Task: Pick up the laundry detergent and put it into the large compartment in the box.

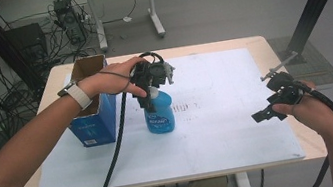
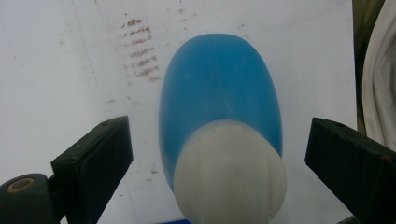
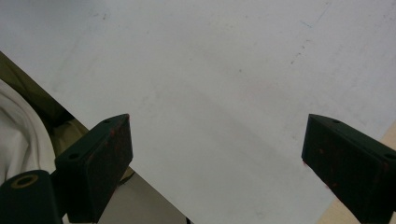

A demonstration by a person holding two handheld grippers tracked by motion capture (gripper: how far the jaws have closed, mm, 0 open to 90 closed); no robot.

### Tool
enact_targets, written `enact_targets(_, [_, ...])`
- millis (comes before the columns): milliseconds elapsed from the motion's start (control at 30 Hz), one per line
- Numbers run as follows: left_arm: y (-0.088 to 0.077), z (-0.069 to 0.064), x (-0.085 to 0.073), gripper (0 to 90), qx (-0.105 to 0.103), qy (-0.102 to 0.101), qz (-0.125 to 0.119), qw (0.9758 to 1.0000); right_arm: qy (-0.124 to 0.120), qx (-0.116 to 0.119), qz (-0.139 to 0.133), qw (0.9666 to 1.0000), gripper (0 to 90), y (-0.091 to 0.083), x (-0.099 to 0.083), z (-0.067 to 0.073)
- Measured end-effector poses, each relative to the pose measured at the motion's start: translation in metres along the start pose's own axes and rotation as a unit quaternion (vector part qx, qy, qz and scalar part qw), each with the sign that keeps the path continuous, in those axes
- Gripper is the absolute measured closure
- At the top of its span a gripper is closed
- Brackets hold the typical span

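My left gripper (image 2: 219, 154) hangs over the blue bottle (image 1: 159, 113) standing by the box (image 1: 91, 105), its 2 fingers (image 2: 95, 161) spread wide around the white cap (image 2: 229, 170). If I bump it, the bottle could tip. My right gripper (image 1: 270, 107) is spread wide too, holding nothing.

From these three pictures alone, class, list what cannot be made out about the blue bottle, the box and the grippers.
- Blue bottle: label text too small in the high view; its base is cut off by the left gripper view's bottom edge.
- Blue cardboard box: contents hidden by its walls and the left hand.
- Right gripper: jaw tips partly hidden behind the right hand in the high view.
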State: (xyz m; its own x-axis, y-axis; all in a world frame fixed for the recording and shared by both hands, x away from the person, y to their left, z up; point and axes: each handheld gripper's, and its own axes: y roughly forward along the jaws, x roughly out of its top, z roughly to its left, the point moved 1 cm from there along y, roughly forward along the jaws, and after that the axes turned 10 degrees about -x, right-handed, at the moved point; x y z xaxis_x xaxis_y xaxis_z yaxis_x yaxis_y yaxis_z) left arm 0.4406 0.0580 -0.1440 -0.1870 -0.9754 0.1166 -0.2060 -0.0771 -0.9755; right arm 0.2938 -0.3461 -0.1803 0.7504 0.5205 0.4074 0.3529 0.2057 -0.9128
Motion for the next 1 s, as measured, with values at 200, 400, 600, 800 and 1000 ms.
enact_targets(200, [0.0009,0.0003,0.0002,7.9,-0.001,0.001,0.001,1.0000,0.000,0.000,0.000,1.0000,8.8,0.0000,-0.0004,0.0000])
enact_targets(400, [0.0009,0.0004,-0.0009,7.9,-0.001,-0.001,0.000,1.0000,0.001,0.000,0.000,1.0000,8.8,0.0000,-0.0003,-0.0001])
enact_targets(600, [0.0011,0.0000,-0.0008,7.8,0.000,-0.001,0.000,1.0000,0.001,-0.001,0.000,1.0000,8.7,-0.0002,0.0003,0.0002])
enact_targets(800, [0.0012,0.0000,-0.0011,7.9,0.000,0.000,0.000,1.0000,0.001,-0.001,0.000,1.0000,8.7,-0.0002,0.0000,0.0002])
enact_targets(1000, [0.0015,-0.0001,-0.0014,7.8,0.000,-0.001,0.000,1.0000,0.002,0.000,0.001,1.0000,8.7,-0.0001,0.0003,0.0003])
